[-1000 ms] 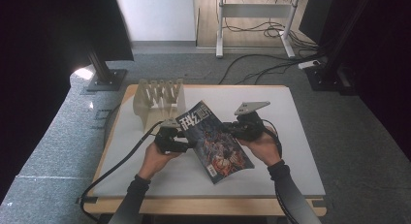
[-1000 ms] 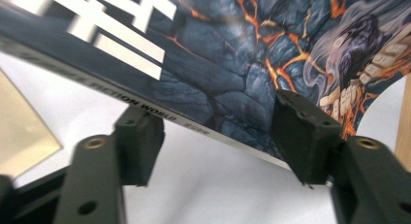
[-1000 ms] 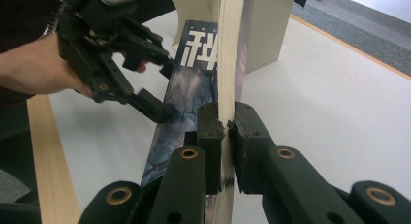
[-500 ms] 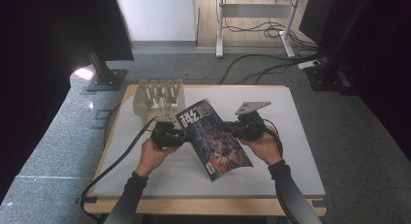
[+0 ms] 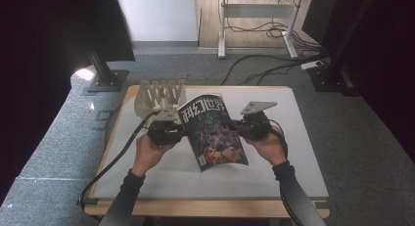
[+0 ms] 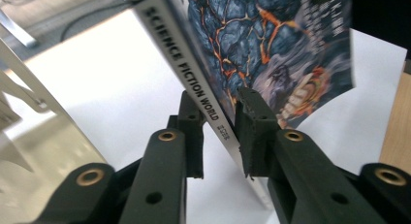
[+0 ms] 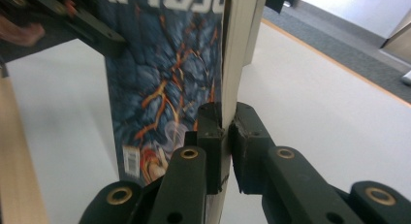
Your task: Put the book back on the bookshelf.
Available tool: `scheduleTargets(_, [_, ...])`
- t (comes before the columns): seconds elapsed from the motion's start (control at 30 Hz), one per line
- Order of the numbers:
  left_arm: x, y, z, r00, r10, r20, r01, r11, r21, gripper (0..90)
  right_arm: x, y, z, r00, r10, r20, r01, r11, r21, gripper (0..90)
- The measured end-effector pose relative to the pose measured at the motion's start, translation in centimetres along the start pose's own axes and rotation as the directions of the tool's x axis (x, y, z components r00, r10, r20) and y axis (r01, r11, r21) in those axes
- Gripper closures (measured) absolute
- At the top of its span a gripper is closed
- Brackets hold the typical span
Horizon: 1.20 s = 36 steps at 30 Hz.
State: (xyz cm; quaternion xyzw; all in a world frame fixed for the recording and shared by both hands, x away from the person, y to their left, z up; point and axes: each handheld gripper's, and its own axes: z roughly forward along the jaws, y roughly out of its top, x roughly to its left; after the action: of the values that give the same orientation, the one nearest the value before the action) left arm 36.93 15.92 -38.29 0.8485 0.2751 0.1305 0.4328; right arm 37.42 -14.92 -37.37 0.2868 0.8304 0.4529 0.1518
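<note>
A science-fiction magazine [image 5: 213,133] with a blue and orange cover is held up off the white table [image 5: 293,152] between both hands. My left gripper [image 5: 182,133] grips its spine side. In the left gripper view the spine [image 6: 194,73] runs between the jaws of the left gripper [image 6: 220,132], which have just been closing and now press on it. My right gripper [image 5: 240,128] is shut on the opposite page edge. In the right gripper view its jaws [image 7: 225,132] pinch the page block of the magazine [image 7: 160,88].
A pale slotted rack [image 5: 159,96] stands at the back left of the table, just behind my left hand, and its side [image 6: 29,136] appears in the left gripper view. Cables trail off the table's left front. Stands and wires sit on the floor beyond.
My left hand has risen with the spine side, so the magazine stands steeper and higher. The left jaws closed onto the spine. The right hand kept still.
</note>
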Motion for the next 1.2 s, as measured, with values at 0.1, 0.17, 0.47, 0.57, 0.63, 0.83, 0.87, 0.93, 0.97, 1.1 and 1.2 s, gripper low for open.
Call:
scheduleTargets(0.1, [-0.4, 0.5, -0.7, 0.9986, 0.042, -0.032, -0.042, 0.9991, -0.008, 78.1, 0.0, -0.1, -0.1, 0.9999, -0.005, 0.015, 0.005, 1.0, -0.004, 81.4])
scheduleTargets(0.17, [-0.7, 0.8, -1.2, 0.9966, 0.068, -0.047, -0.068, 0.9975, -0.015, 80.1, 0.0, -0.2, 0.0, 0.9998, -0.01, 0.02, 0.01, 1.0, -0.011, 81.5])
scheduleTargets(0.47, [-2.0, 0.3, -0.9, 0.9905, 0.137, -0.009, -0.137, 0.9904, -0.014, 78.1, -0.7, -1.9, 0.9, 0.9992, 0.006, 0.041, -0.006, 1.0, 0.006, 81.4])
scheduleTargets(0.57, [-2.2, 0.7, -0.7, 0.9888, 0.149, 0.012, -0.149, 0.9889, -0.008, 69.2, -1.1, -2.5, 0.6, 0.9993, 0.009, 0.035, -0.009, 1.0, 0.009, 81.2])
scheduleTargets(0.63, [-2.3, 1.3, -0.3, 0.989, 0.146, 0.023, -0.146, 0.9892, -0.014, 63.5, -1.1, -2.9, 0.3, 0.9996, 0.014, 0.023, -0.014, 1.0, 0.002, 81.0])
scheduleTargets(0.83, [-2.5, 2.8, 0.9, 0.9865, 0.163, 0.01, -0.163, 0.9864, 0.015, 58.7, -0.8, -3.2, 0.0, 0.9999, 0.002, 0.015, -0.002, 1.0, -0.004, 80.4])
scheduleTargets(0.87, [-2.4, 3.0, 1.0, 0.9871, 0.16, 0.012, -0.16, 0.987, 0.016, 59.8, -0.9, -3.2, 0.0, 0.9999, 0.003, 0.012, -0.003, 1.0, -0.006, 80.3])
scheduleTargets(0.93, [-2.2, 3.1, 1.3, 0.9876, 0.156, 0.014, -0.156, 0.9876, 0.015, 62.0, -1.0, -3.3, 0.0, 1.0, 0.007, 0.006, -0.007, 1.0, -0.011, 80.0])
scheduleTargets(0.97, [-2.0, 3.1, 1.5, 0.9885, 0.151, 0.008, -0.151, 0.9885, 0.008, 63.8, -1.0, -3.3, -0.1, 0.9999, 0.01, 0.006, -0.01, 1.0, -0.013, 79.8])
scheduleTargets(1.1, [-1.6, 3.0, 1.5, 0.9917, 0.128, 0.004, -0.128, 0.9916, -0.013, 75.2, -1.1, -3.6, -0.1, 0.9997, 0.022, 0.006, -0.022, 0.999, -0.026, 79.2])
scheduleTargets(1.2, [-1.5, 3.0, 1.5, 0.9931, 0.117, -0.003, -0.117, 0.9929, -0.02, 80.2, -1.4, -3.9, -0.3, 0.9993, 0.035, 0.012, -0.035, 0.999, -0.036, 77.8])
